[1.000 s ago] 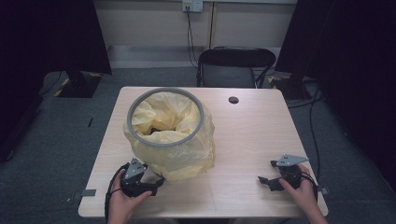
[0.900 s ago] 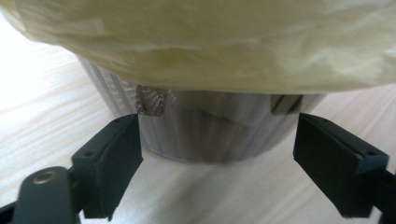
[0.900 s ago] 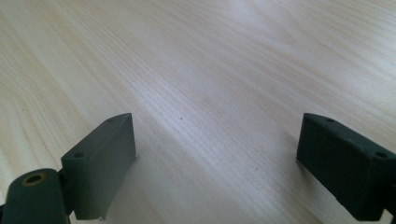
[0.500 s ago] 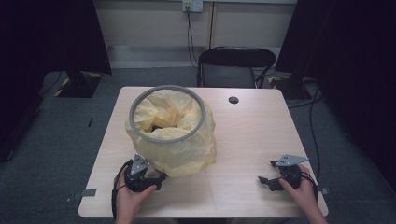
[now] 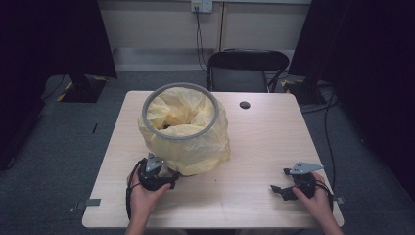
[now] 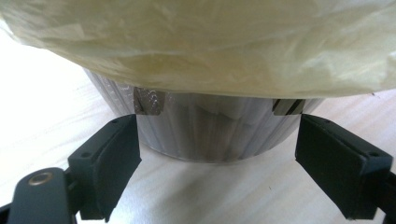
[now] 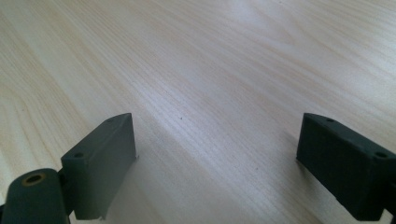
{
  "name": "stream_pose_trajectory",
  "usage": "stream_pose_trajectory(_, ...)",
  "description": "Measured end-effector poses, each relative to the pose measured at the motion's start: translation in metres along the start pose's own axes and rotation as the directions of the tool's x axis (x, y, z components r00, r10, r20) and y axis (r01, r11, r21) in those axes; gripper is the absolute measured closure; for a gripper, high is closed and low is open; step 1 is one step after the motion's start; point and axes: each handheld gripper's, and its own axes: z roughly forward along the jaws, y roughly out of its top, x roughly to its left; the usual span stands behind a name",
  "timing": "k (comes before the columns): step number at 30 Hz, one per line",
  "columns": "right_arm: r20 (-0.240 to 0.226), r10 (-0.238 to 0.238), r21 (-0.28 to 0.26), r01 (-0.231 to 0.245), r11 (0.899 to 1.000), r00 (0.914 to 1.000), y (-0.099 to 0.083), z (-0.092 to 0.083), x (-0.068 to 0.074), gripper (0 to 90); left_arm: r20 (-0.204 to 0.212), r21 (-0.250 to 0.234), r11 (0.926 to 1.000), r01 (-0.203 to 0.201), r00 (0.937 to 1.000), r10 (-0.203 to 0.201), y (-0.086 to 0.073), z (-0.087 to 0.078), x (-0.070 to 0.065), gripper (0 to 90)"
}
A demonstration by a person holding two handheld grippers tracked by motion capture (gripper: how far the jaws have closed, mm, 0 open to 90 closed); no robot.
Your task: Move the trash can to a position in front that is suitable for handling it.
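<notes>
Both grippers' jaws gape wide, holding nothing: left gripper (image 6: 217,163) faces the bin (image 6: 205,130) at 12 o'clock; right gripper (image 7: 217,163) over bare counter (image 7: 210,70).

No legible text, label, brand, number or sign appears on any item or surface in these views.

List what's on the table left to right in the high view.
left claw → yellow bag-lined bin → round hole in the tabletop → right claw
</notes>
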Motion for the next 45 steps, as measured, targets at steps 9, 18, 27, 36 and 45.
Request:
stream_pose_trajectory(9,0.001,-0.002,-0.001,0.002,1.000,1.0000,0.000,0.000,0.000,10.6,-0.016,-0.004,0.9999,0.015,0.9998,-0.016,0.011,0.014,0.002,15.2)
stream_pose_trajectory(18,0.001,-0.001,0.000,0.001,1.000,1.0000,0.000,0.000,0.000,10.6,-0.021,0.006,0.9996,0.028,0.9994,-0.028,0.022,0.029,0.005,15.1)
stream_pose_trajectory(27,0.001,-0.001,0.000,0.001,1.000,1.0000,0.000,0.000,0.000,10.6,-0.020,0.000,0.9989,0.047,0.9987,-0.047,0.028,0.041,0.008,15.1)
stream_pose_trajectory(36,0.002,0.000,0.000,0.000,1.000,1.0000,0.000,0.000,0.000,10.6,-0.029,0.001,0.9985,0.055,0.9981,-0.055,0.035,0.049,0.010,15.3)
stream_pose_trajectory(45,0.002,0.000,0.001,0.000,1.000,1.0000,0.000,0.000,0.000,10.6,-0.041,0.021,0.9985,0.051,0.9979,-0.050,0.042,0.055,0.011,15.2)
